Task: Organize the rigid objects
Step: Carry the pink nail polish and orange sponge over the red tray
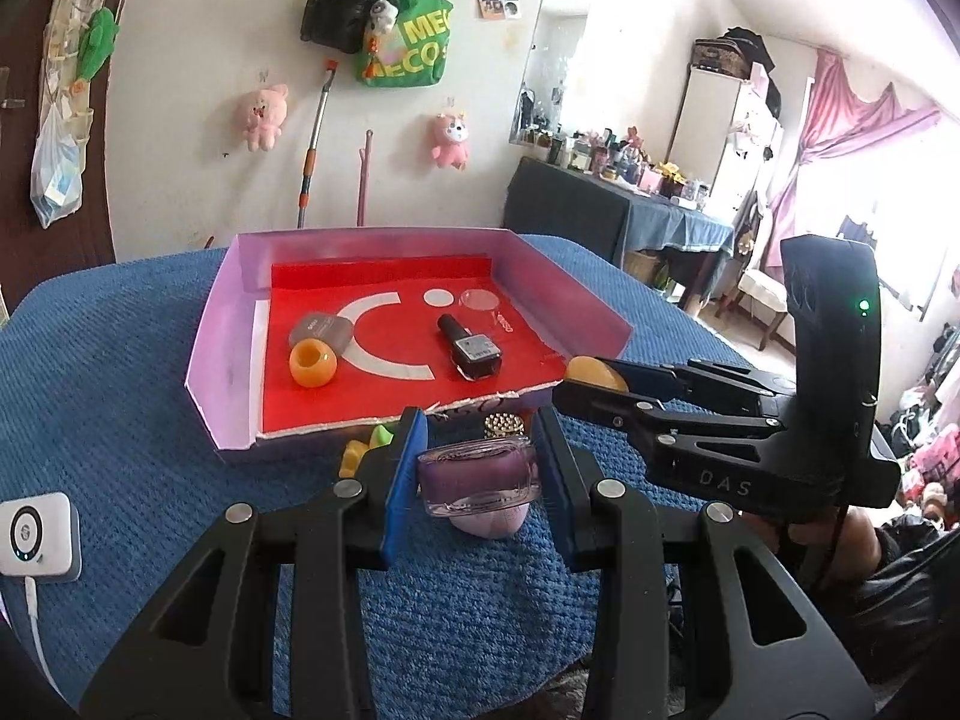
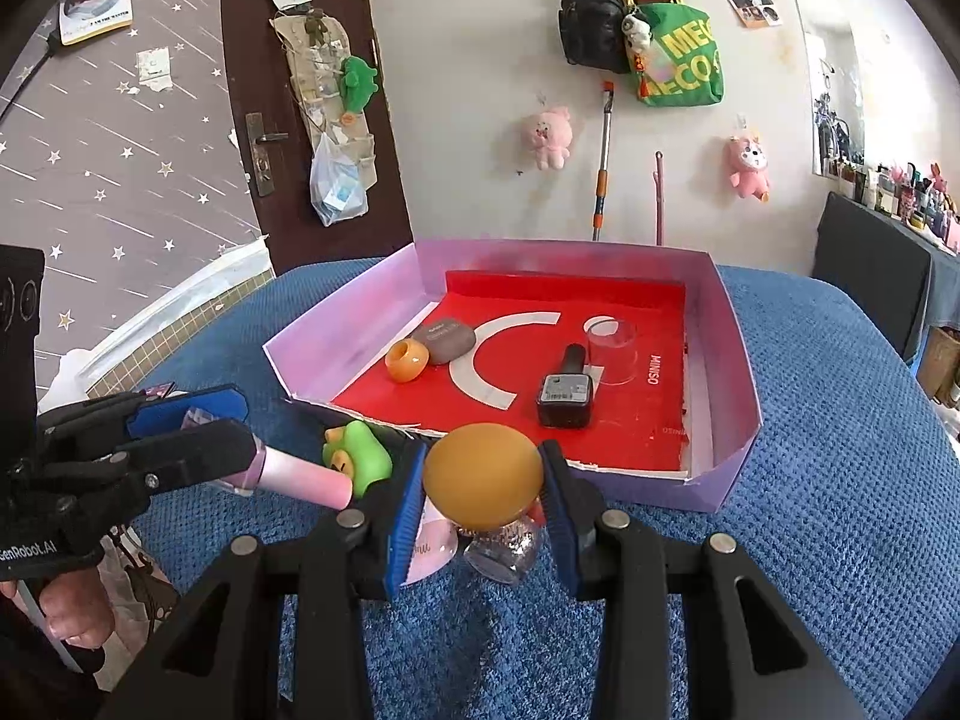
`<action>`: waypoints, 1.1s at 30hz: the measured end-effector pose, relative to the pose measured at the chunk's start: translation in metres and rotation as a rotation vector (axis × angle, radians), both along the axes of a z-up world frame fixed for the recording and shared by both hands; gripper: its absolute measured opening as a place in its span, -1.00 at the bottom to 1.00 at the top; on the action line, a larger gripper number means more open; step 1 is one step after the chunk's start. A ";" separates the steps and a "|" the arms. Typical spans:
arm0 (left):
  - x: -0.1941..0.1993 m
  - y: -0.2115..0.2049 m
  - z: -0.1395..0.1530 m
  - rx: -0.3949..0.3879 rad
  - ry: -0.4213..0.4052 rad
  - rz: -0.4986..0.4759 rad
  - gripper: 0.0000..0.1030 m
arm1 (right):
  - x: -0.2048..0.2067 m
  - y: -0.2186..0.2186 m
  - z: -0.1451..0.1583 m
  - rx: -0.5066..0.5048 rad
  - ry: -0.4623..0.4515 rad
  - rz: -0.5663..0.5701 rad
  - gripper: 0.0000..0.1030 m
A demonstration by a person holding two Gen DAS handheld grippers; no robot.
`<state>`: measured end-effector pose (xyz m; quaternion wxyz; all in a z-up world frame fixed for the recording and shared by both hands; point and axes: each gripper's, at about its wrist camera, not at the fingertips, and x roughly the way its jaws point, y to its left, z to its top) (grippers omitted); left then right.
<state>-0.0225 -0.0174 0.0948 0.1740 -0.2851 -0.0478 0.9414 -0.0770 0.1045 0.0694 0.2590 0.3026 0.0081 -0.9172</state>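
My left gripper (image 1: 480,468) is shut on a purple glass jar with a pink lid (image 1: 477,477), held above the blue cloth in front of the tray. It also shows in the right wrist view (image 2: 258,465), with the jar's pink end sticking out (image 2: 306,477). My right gripper (image 2: 483,495) is shut on an orange-brown egg-shaped object (image 2: 483,474); it shows in the left wrist view (image 1: 594,381) at the tray's near right corner. The pink-walled tray with a red floor (image 2: 729,324) holds an orange ring (image 2: 407,360), a grey case (image 2: 447,336), a dark nail polish bottle (image 2: 564,393) and a clear cup (image 2: 612,348).
A green frog toy (image 2: 354,453) and a small glass jar (image 2: 501,552) lie on the blue cloth (image 2: 840,510) in front of the tray. A studded jar lid (image 1: 504,423) sits by the tray's front edge. A white device with a cable (image 1: 36,534) lies at far left.
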 end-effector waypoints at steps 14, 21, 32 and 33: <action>-0.017 -0.001 0.007 -0.010 0.021 0.003 -0.34 | -0.015 0.001 0.007 0.007 0.003 -0.002 -0.23; -0.029 -0.003 0.009 -0.015 0.030 0.004 -0.34 | -0.026 -0.001 0.008 0.015 0.006 0.000 -0.23; -0.054 -0.006 0.006 -0.021 0.027 0.016 -0.34 | -0.048 -0.004 0.004 0.029 -0.009 0.005 -0.23; -0.057 -0.006 0.005 -0.023 0.025 0.016 -0.34 | -0.050 -0.005 0.003 0.030 -0.012 0.006 -0.23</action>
